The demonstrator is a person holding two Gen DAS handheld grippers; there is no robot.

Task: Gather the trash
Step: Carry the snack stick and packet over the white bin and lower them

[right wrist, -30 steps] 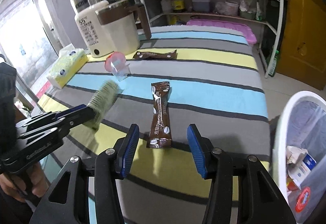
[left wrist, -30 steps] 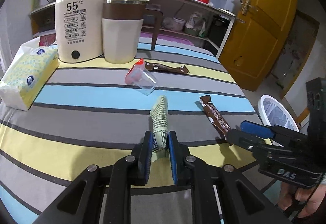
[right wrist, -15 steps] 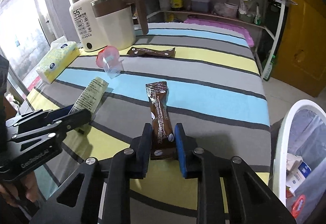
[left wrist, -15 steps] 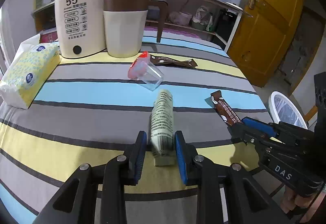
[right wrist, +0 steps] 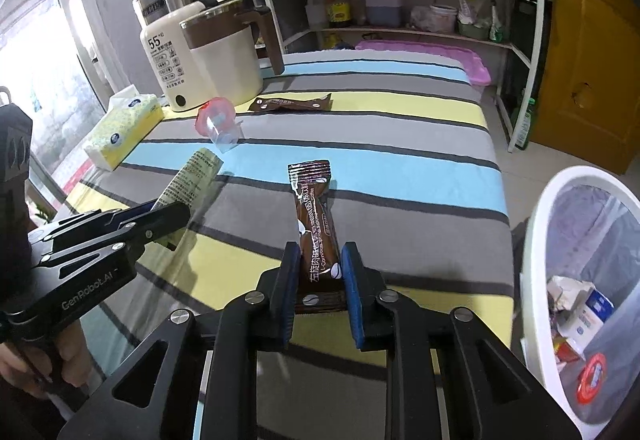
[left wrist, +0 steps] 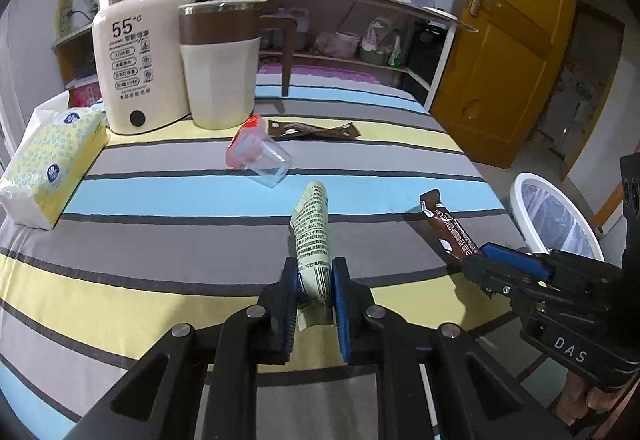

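Both my grippers grip trash.
My left gripper [left wrist: 314, 282], jaws just closing, pinches the pale wrapper [left wrist: 313, 236]; my right gripper [right wrist: 320, 266] pinches the brown sachet [right wrist: 316, 224].

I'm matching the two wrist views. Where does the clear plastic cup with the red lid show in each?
Left wrist: clear plastic cup with red lid lies left of centre, past the pale green packet.
Right wrist: cup in the upper left.
Shared landmark: cream and brown jug behind it.
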